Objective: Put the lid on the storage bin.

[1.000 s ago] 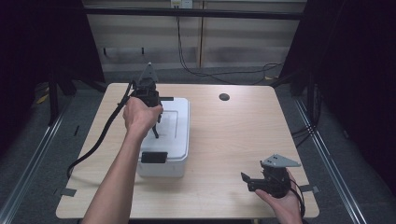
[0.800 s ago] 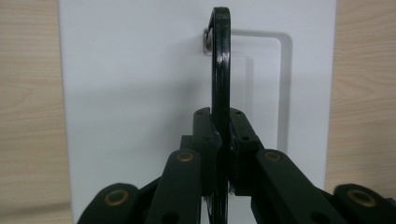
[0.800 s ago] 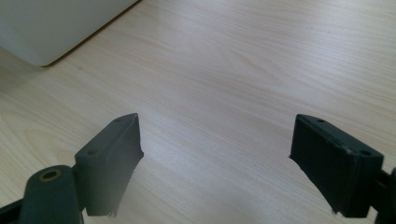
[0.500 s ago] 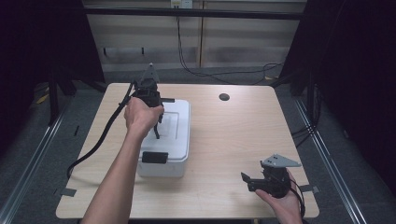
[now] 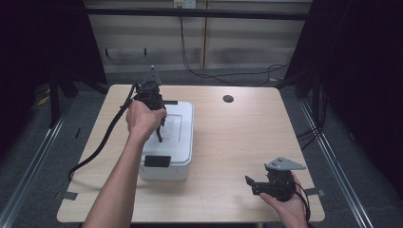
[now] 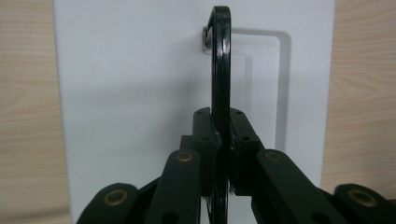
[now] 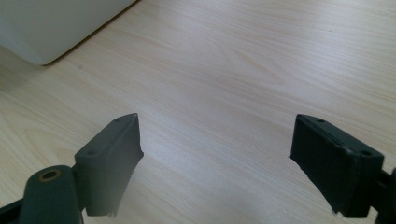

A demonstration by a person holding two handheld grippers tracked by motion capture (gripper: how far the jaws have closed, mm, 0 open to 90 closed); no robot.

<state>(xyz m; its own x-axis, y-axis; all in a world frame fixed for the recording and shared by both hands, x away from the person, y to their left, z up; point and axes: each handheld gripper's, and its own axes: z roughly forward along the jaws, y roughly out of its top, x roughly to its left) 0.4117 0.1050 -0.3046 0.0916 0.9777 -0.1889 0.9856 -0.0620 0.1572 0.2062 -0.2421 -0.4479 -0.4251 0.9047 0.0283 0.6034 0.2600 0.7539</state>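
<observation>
Step in hand: by my reading, raising the white rectangular plastic storage box (image 5: pixel 168 142) by its thin black metal carry handle (image 6: pixel 220 70), or swinging that handle fully upright first.
Left gripper: the left gripper (image 5: pixel 158 124) points down over the box lid, its jaws pressed together on the handle — the bar runs between the pads (image 6: pixel 205 135) and stands up on edge.
Right gripper: the right gripper (image 5: pixel 252 183) rests low near the front right corner of the light wooden table (image 5: pixel 237 137), well apart from the box; jaws spread wide with nothing but bare wood between them.
Doing it well: keep the pinch centred on the bar so the box hangs level; pull straight up rather than sideways, since the handle turns on a small pivot (image 6: pixel 205 33) at its end and could twist in the pads. I would bring the free gripper to the box wall if it begins to swing.
Where the box is: on the left half of the table, long side running away from the person, its near end close to the front edge.
How the box looks: smooth, matt white, rounded corners; a shallow rectangular recess (image 6: pixel 261 84) in the lid — where the handle would lie flat — and a black latch (image 5: pixel 157 161) on the near end.
Also on the table: a small dark round disc (image 5: pixel 228 99) near the far edge, untouched.
</observation>
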